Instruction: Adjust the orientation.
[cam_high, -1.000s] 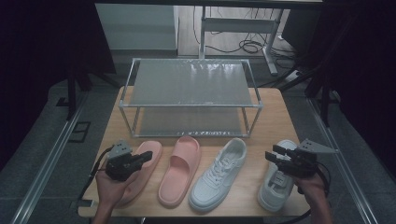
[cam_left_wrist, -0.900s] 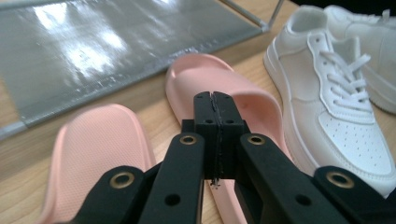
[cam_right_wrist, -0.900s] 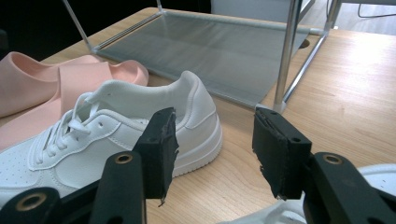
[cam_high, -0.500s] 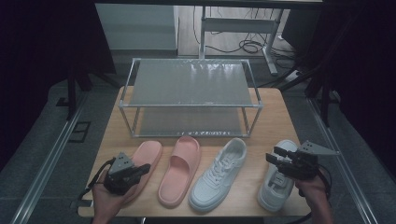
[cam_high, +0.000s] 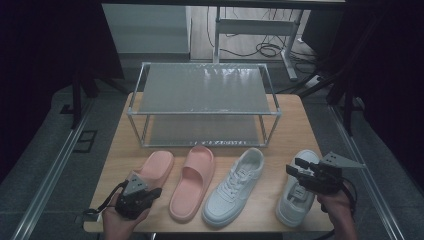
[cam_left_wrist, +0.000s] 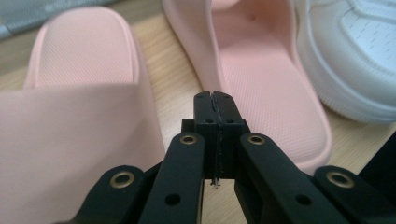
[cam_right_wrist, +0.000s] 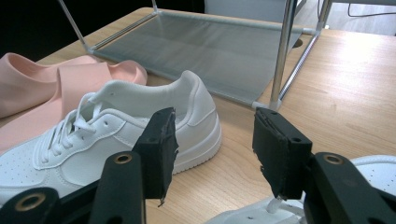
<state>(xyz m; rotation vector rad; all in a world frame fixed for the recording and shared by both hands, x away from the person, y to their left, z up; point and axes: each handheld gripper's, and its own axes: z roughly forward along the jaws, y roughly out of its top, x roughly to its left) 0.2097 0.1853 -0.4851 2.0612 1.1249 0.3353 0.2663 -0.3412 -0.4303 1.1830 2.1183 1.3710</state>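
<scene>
Fingers of the left gripper (cam_high: 150, 192) are pressed together on nothing, low at the table's (cam_high: 120, 150) front left corner, over the heel of the left pink slipper (cam_high: 152, 170). At the front right corner, the right gripper (cam_high: 294, 169) hovers with jaws wide apart above the right white sneaker (cam_high: 296, 197).

Dim, dark-edged high view; sharp tongs, soft foreground blur.
</scene>
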